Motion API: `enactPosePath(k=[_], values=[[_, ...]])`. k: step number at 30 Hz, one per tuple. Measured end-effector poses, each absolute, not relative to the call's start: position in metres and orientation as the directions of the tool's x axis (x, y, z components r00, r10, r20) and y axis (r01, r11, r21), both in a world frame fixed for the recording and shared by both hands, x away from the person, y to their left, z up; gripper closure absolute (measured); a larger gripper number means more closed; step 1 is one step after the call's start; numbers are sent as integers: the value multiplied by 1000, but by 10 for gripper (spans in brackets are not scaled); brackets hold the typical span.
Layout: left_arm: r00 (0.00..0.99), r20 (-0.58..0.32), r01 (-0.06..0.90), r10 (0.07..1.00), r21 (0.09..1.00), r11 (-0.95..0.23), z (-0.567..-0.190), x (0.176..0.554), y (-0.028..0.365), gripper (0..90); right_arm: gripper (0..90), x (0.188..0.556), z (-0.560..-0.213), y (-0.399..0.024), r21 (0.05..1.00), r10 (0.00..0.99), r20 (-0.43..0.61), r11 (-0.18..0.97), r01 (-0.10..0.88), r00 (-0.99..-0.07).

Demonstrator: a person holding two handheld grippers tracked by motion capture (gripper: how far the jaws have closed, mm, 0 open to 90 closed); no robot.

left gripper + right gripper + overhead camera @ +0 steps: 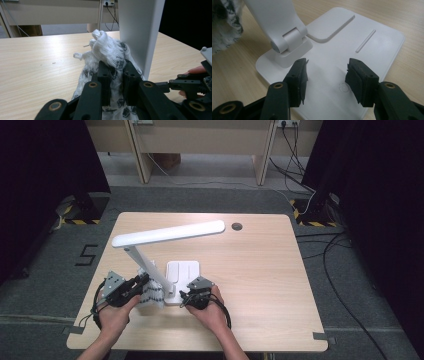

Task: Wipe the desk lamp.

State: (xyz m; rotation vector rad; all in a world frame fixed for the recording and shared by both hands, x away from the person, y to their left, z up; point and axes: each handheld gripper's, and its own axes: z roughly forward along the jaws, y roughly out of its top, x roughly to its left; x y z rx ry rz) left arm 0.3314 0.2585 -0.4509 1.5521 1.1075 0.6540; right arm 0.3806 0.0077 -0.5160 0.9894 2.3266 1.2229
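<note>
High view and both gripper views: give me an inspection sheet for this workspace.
Surface: light wooden table, with a dark round grommet hole.
Job's things: white folding desk lamp on its flat base; white cloth with black pattern beside its stem.
Clutter: nothing seen.
Grippers: left gripper shut on the cloth; right gripper open over the base.
Cables: black cables on the floor at right.
Surroundings: grey carpet, black curtains, wooden furniture behind.
</note>
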Motion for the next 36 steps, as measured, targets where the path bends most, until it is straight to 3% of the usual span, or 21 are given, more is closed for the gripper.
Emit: enactPosePath(k=[24,36], values=[[444,-145,397,884,916,-49,-485,336,247,788,504,381,-516,8,818,708,23,393,421,-706],[526,-141,362,839,929,-71,-468,299,252,787,504,381,-516,8,818,708,22,393,420,-706]])
